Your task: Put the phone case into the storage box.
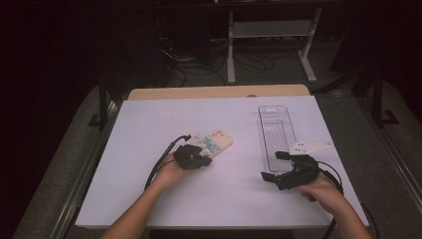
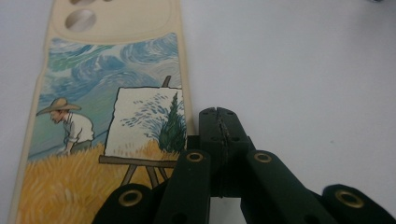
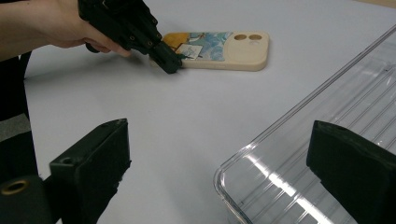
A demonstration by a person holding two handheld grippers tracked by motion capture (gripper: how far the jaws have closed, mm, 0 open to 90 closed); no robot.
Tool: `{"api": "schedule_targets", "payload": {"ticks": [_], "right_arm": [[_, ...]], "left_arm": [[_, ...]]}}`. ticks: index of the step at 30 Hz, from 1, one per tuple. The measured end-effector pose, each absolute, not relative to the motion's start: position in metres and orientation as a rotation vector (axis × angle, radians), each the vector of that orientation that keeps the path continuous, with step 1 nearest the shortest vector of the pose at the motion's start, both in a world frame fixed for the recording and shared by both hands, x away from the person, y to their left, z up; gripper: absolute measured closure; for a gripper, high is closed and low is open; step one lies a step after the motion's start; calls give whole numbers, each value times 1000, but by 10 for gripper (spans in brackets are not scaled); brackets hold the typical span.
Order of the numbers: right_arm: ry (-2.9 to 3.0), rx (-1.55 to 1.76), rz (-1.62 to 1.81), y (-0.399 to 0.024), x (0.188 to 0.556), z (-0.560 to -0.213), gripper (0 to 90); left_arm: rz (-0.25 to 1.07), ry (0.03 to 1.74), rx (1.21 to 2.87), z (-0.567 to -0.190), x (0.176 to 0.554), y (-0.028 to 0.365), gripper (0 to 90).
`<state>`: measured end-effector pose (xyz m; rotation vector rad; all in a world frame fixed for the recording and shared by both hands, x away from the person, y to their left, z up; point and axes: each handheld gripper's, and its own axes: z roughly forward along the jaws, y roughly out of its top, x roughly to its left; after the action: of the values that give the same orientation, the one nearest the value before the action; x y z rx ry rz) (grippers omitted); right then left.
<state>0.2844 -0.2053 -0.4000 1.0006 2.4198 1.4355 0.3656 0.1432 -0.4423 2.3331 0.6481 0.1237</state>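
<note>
A cream phone case (image 1: 218, 141) printed with a painter in a wheat field lies flat near the middle of the white table. In the left gripper view the phone case (image 2: 107, 93) runs up the left side. My left gripper (image 2: 218, 116) is shut with nothing between its jaws, its tip down at the case's long edge. From the right gripper view, the left gripper (image 3: 170, 65) meets the near edge of the case (image 3: 219, 49). My right gripper (image 1: 274, 166) stands open at the near corner of a clear plastic tray (image 1: 276, 130), jaws wide apart on either side of that corner (image 3: 243, 182).
The clear tray (image 3: 327, 107) is long and empty and lies lengthwise on the table's right half. A wooden strip (image 1: 219, 92) borders the table's far edge. Beyond it are a dark floor, cables and desk legs (image 1: 231, 55).
</note>
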Motion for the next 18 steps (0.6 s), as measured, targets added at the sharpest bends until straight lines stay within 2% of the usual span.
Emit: {"api": "schedule_targets", "payload": {"ticks": [9,18], "right_arm": [[2419,1001,1435,-205,285,-400,55],[2418,1001,1434,-205,284,-400,55]], "left_arm": [[89,642,2295,-434,368,152,886],[45,598,2216,-407,349,176,720]]}}
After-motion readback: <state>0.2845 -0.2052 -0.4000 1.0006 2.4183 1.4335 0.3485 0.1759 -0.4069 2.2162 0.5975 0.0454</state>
